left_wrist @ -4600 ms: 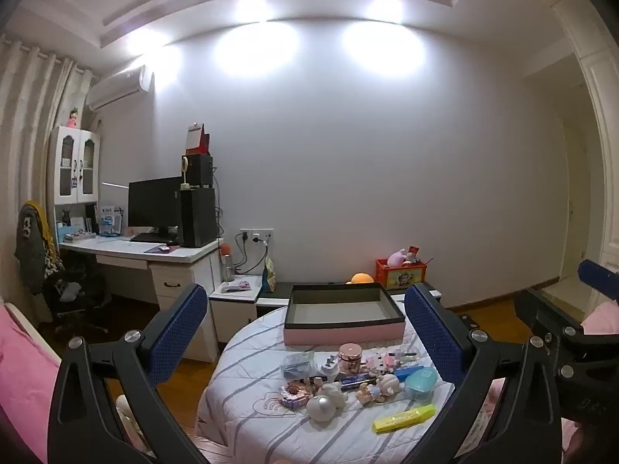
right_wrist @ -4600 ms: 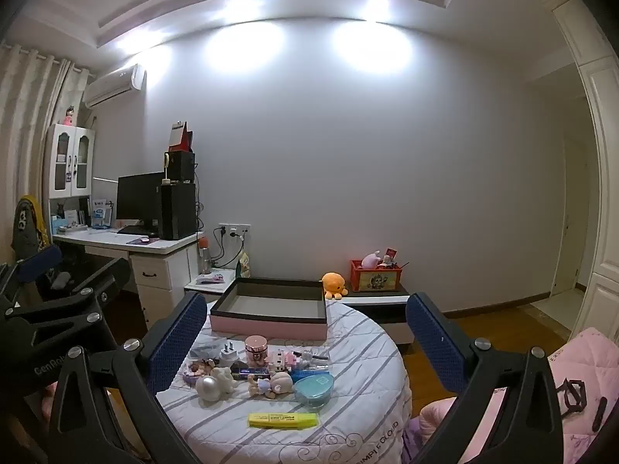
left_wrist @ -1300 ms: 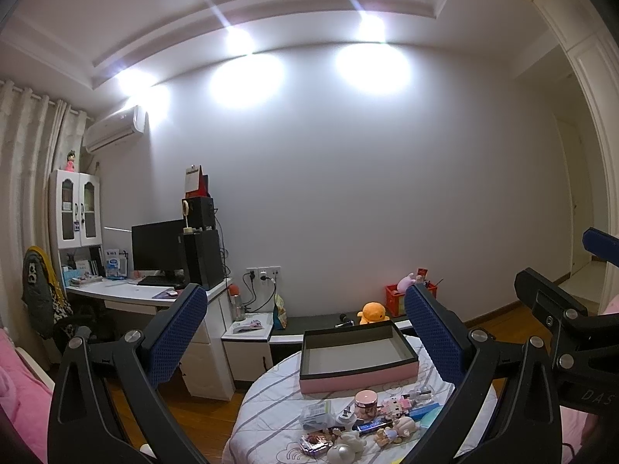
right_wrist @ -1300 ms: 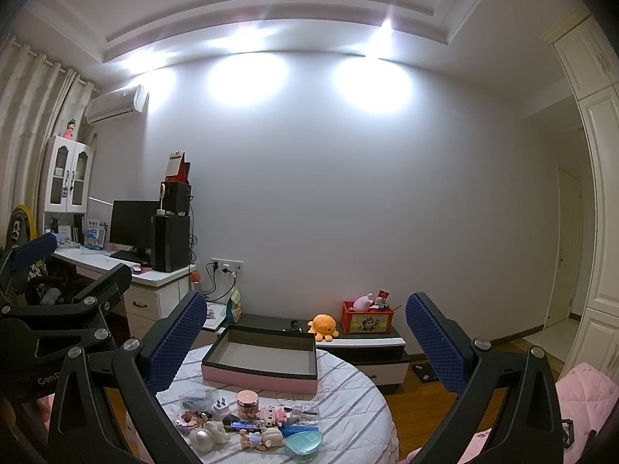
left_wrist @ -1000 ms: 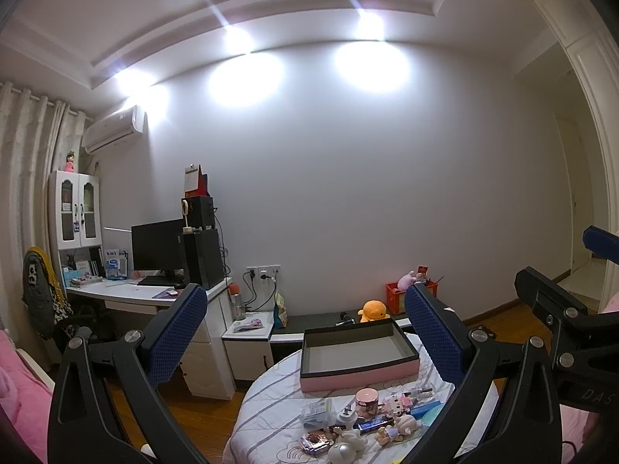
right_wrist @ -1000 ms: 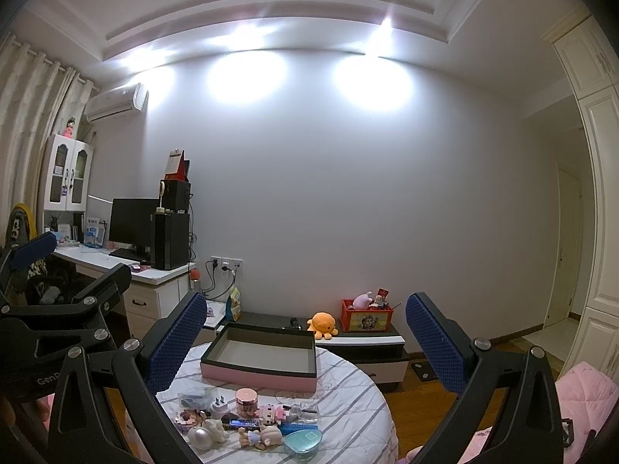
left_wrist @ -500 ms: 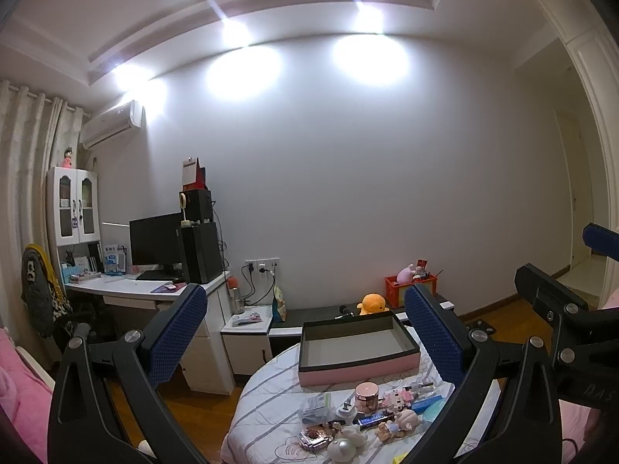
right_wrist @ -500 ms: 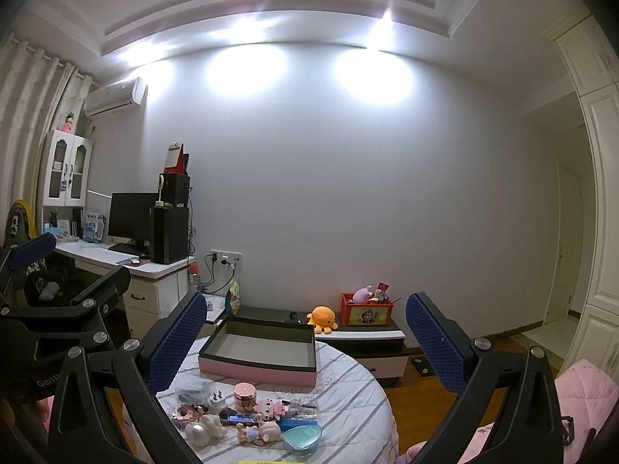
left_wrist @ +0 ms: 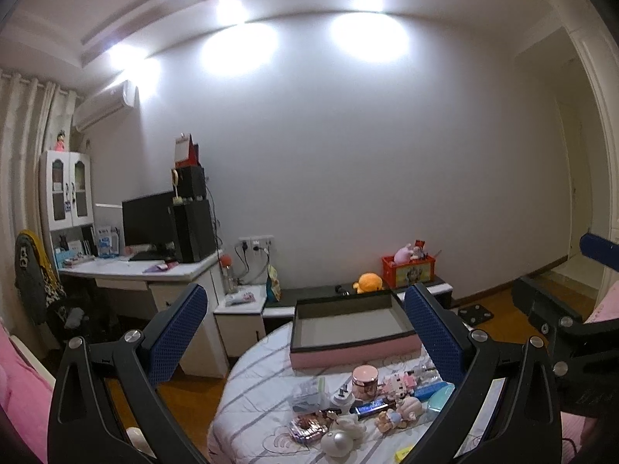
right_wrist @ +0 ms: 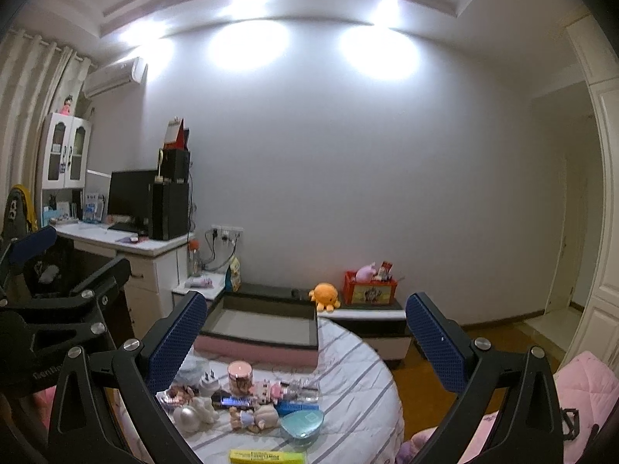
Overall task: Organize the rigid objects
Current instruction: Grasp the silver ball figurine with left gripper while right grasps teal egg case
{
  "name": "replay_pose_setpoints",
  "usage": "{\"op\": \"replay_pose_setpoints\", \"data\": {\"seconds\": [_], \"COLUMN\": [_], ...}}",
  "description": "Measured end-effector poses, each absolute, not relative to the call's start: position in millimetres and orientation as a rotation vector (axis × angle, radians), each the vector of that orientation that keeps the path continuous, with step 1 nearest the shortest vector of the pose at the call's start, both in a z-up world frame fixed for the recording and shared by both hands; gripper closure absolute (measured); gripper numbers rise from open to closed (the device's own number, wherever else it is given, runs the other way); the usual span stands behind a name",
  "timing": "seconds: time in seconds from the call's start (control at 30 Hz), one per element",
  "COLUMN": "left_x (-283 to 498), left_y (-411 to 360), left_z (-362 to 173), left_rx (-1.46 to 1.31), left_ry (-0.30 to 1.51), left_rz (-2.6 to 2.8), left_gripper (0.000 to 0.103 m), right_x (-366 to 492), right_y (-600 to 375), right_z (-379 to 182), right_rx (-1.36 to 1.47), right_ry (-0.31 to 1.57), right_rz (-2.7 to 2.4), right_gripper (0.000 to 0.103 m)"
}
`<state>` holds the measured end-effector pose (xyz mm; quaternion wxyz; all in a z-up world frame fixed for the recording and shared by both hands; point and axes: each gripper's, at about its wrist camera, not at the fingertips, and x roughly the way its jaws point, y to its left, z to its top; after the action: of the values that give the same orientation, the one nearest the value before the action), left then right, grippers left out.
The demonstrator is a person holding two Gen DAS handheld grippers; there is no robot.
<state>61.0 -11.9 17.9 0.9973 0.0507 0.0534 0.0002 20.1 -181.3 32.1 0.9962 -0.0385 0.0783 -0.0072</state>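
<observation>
Grippers both held high and level, well short of the round table (right_wrist: 359, 382) — a surveying pose, judged to come before any pick.

Left gripper (left_wrist: 305, 332): jaws spread wide, nothing between the blue pads (left_wrist: 178, 332). Beyond the left pad, only desk (left_wrist: 127, 270) and monitor (left_wrist: 149, 220), well apart from the work. Between the jaws and farther off, the pink-sided tray (left_wrist: 348, 352) with its dark rim, open side up and showing nothing inside — presumably parked at the far edge of the table as the place for sorted items. Nearer and lower between the jaws, the clutter: a pink lidded jar (left_wrist: 364, 379), a white plug adapter (left_wrist: 342, 398), a silver-white ball (left_wrist: 337, 442), small figurines too tiny to name. Partly hidden behind the right pad, a teal case (left_wrist: 439, 398).

Right gripper (right_wrist: 305, 332): likewise gaping, holding nothing. Left pad (right_wrist: 178, 332) overlapping the tray's near-left corner in view, not touching it. Between the jaws, same heap, spread in a loose band just in front of the tray — jar (right_wrist: 240, 377), adapter (right_wrist: 209, 382), teal case (right_wrist: 302, 421), and nearest the camera a yellow highlighter (right_wrist: 265, 456) lying flat crosswise. Off past the right pad, an orange octopus plush (right_wrist: 325, 295) and red toy box (right_wrist: 369, 290) on a low cabinet, apart from the table and likely no part of the job.

Nothing yet in the tray; task judged barely begun.
</observation>
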Motion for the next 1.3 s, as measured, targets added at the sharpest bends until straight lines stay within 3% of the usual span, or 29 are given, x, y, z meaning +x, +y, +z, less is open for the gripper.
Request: {"op": "replay_pose_setpoints", "data": {"seconds": [0.27, 0.73, 1.03, 1.3], "left_x": [101, 157, 192, 205], "left_y": [-11, -20, -25, -18], "left_z": [-29, -187, -224, -228], "left_rx": [0.084, 0.132, 0.099, 0.036], "left_ry": [0.195, 0.539, 0.657, 0.704], "left_rz": [-0.023, -0.022, -0.022, -0.024], "left_gripper": [0.000, 0.000, 0.000, 0.007], "right_x": [63, 120, 144, 173], "right_y": [-187, -219, -228, -228], "right_z": [-15, -162, -191, -206], "right_rx": [-0.074, 0.001, 0.015, 0.030], "right_ry": [0.263, 0.592, 0.662, 0.725], "right_rz": [-0.001, -0.010, 0.013, 0.062], "right_gripper": [0.000, 0.000, 0.000, 0.000]}}
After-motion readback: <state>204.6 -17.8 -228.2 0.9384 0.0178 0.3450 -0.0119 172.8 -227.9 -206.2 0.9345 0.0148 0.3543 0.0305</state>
